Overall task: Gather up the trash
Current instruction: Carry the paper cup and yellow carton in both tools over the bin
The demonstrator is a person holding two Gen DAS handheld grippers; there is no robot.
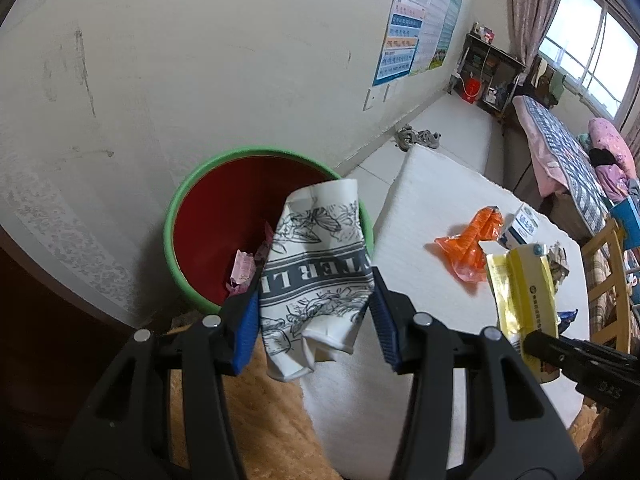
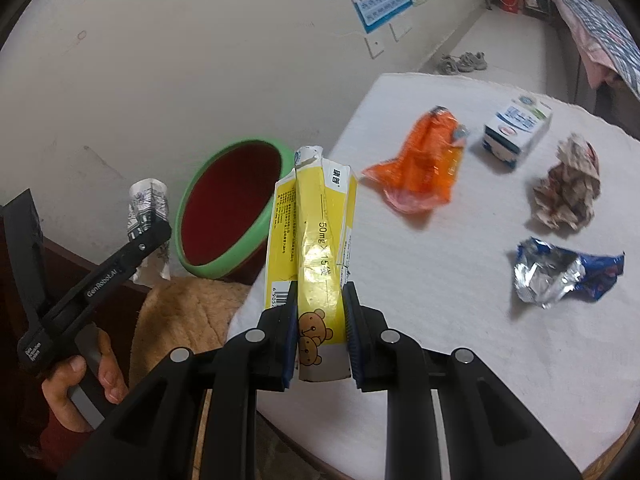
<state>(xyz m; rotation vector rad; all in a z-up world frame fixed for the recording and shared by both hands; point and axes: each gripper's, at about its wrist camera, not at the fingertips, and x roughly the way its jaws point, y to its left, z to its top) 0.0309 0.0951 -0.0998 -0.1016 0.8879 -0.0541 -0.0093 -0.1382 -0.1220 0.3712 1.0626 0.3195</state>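
Home bedroom: bed (image 1: 560, 148), curtained window (image 1: 588, 44).

Left gripper (image 1: 314, 304), jaws partly closed and clamped on a held item, is raised and tilted forward; its handle is gripped by the left hand (image 2: 86, 384). Right gripper (image 2: 320, 336), jaws narrowly closed on a held item, is held level alongside.
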